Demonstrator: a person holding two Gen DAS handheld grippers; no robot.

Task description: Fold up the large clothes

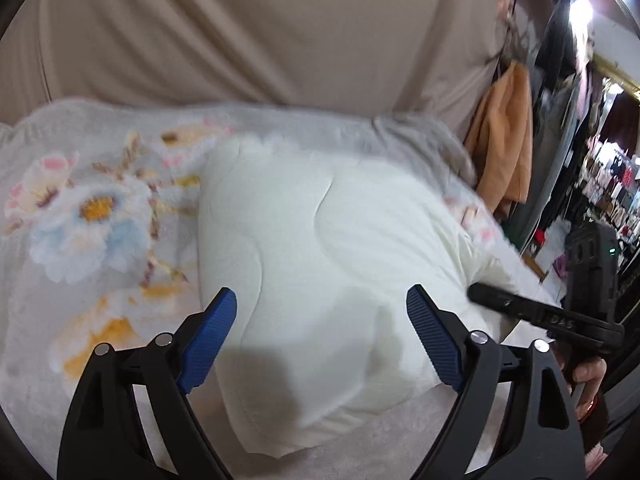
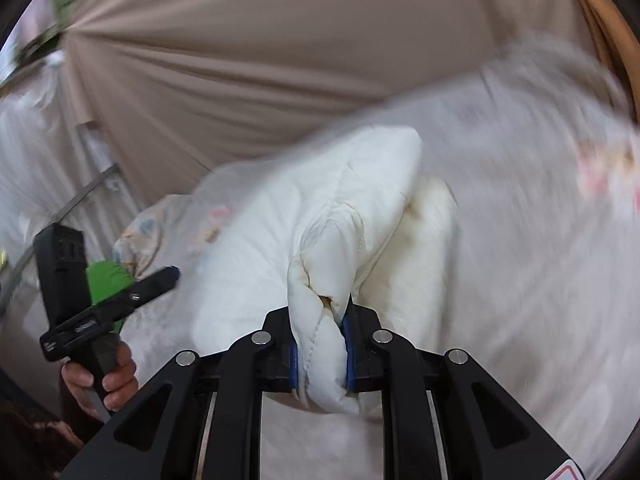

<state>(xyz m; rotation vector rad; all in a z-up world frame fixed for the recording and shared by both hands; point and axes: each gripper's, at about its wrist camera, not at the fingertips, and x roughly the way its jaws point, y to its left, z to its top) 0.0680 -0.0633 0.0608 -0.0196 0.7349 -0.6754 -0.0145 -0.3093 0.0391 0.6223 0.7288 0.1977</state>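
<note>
A floral blanket (image 1: 92,208) lies under my white quilt (image 1: 328,240), beige curtain (image 1: 260,28) at 12 o'clock. My left gripper (image 1: 320,320) is spread; my right gripper (image 2: 322,356) pinches the quilt. No legible writing.

Legible markings: one. Pale embossed characters, apparently "DAS", on the black side bar of the right tool (image 1: 480,296), seen in the left wrist view. Small markings on the left tool (image 2: 172,272) body in the right wrist view: too blurred to read.
</note>
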